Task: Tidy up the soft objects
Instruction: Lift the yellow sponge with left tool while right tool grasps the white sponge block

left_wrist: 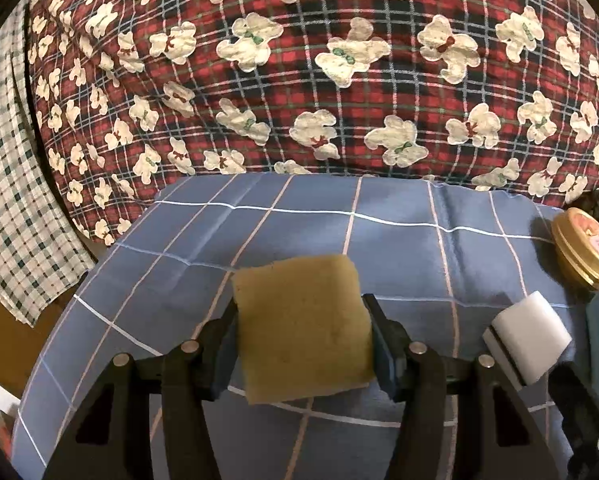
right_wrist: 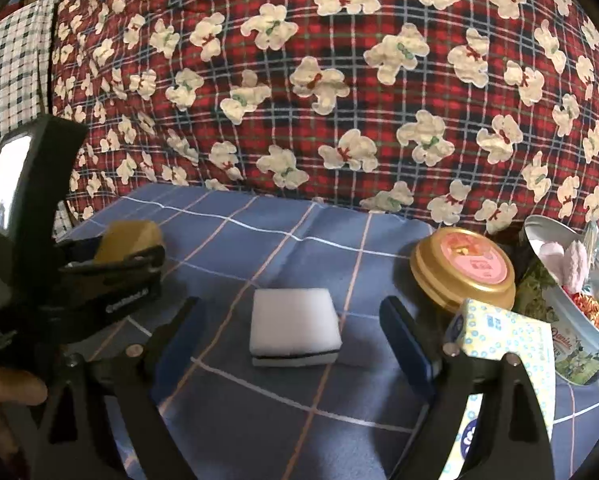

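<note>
The left tool [left_wrist: 303,332] is clamped on a square tan-yellow sponge [left_wrist: 301,326], its two dark fingers pressing the sponge's left and right edges and holding it above the blue worktop cloth with thin white and pink check lines [left_wrist: 339,236]. The right tool [right_wrist: 293,334] has its fingers spread wide apart, one on each side of a white rectangular sponge block with a dark stripe near its base [right_wrist: 293,330], which lies flat on the cloth and touches neither finger. To the right of the block stands a pale tissue pack printed with small blue rings [right_wrist: 499,340], then a round gold tin with a pink label on its lid [right_wrist: 465,272], and beside it an open oval tin holding mixed small items [right_wrist: 571,300]. Behind everything hangs a red plaid cloth printed with white bears [right_wrist: 339,100].
</note>
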